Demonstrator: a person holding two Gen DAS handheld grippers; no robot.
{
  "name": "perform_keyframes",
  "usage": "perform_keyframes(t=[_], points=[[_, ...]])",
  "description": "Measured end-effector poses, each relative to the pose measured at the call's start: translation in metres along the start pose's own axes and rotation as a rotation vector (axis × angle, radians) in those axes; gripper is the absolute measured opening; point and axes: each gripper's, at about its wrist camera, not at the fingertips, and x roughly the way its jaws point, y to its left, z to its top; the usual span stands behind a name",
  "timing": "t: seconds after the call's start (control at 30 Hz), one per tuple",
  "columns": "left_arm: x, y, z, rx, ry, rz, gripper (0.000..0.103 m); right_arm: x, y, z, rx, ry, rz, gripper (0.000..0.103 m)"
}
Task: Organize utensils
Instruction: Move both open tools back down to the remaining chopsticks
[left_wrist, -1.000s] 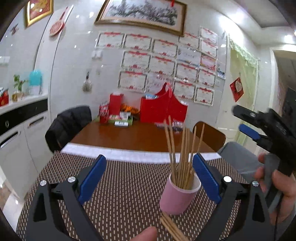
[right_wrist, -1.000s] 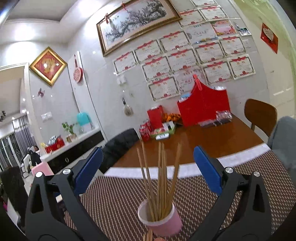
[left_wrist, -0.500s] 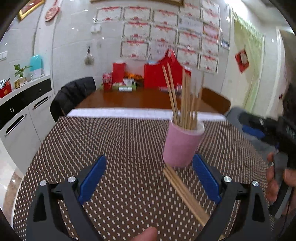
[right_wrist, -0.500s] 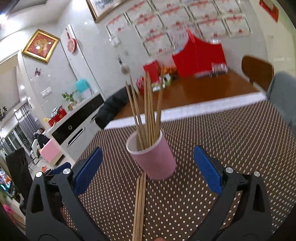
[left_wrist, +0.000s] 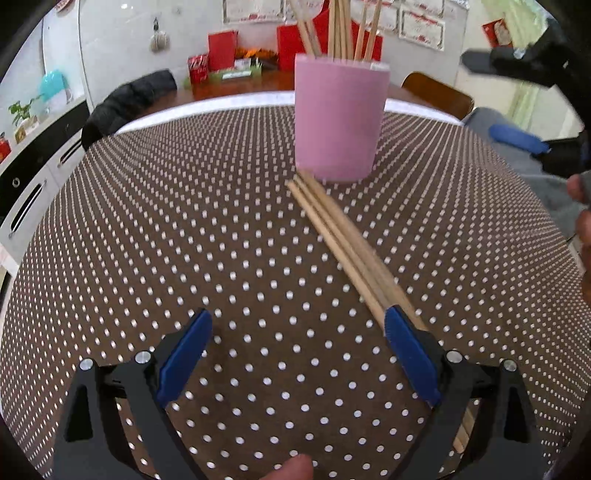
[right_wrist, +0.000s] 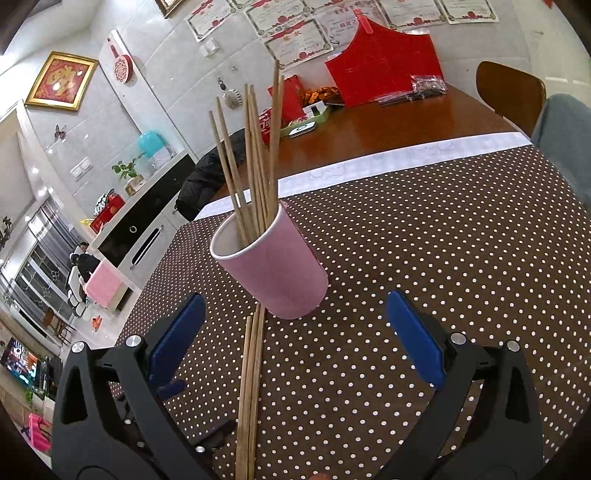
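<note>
A pink cup (left_wrist: 340, 118) (right_wrist: 275, 267) stands upright on the brown dotted tablecloth and holds several wooden chopsticks (right_wrist: 255, 155). A bundle of loose chopsticks (left_wrist: 354, 251) (right_wrist: 249, 384) lies flat on the cloth, one end touching the cup's base. My left gripper (left_wrist: 297, 332) is open low over the cloth, its right finger lying over the loose bundle. My right gripper (right_wrist: 295, 325) is open above the bundle, just short of the cup. In the left wrist view the right gripper's body (left_wrist: 535, 107) shows at the right edge with a hand.
The dotted tablecloth (left_wrist: 184, 229) covers the near half of a wooden table (right_wrist: 406, 125). Red boxes and packets (right_wrist: 384, 66) sit at the far end. A brown chair (right_wrist: 509, 92) and a dark jacket on a chair (left_wrist: 129, 99) flank the table. A counter runs along the left.
Both grippers have tilted down and come closer to the cup and the loose chopsticks; the cup now looms larger and the left gripper's right finger reaches the bundle.
</note>
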Motion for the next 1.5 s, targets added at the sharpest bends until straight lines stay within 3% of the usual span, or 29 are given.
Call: perform_keyframes(t=[0.3, 0.87, 1.1, 1.27, 1.4, 1.5], points=[[0.003, -0.015, 0.009, -0.011, 0.003, 0.065, 0.093, 0.004, 0.000, 0.001, -0.012, 0.036, -0.004, 0.097], [0.009, -0.016, 0.018, -0.130, 0.019, 0.045, 0.093, 0.002, -0.006, 0.003, 0.009, 0.044, 0.002, 0.097], [0.010, -0.019, 0.016, -0.139, 0.014, 0.095, 0.094, 0.003, -0.006, 0.003, 0.012, 0.052, 0.005, 0.097], [0.009, -0.013, 0.015, -0.110, 0.018, 0.085, 0.094, 0.006, -0.006, 0.002, 0.009, 0.068, 0.007, 0.097], [0.010, 0.003, 0.016, -0.082, 0.021, 0.073, 0.094, 0.014, -0.001, -0.003, -0.041, 0.131, -0.016, 0.097], [0.011, 0.016, 0.017, -0.048, 0.027, 0.060, 0.094, 0.032, 0.008, -0.016, -0.149, 0.255, -0.061, 0.097]])
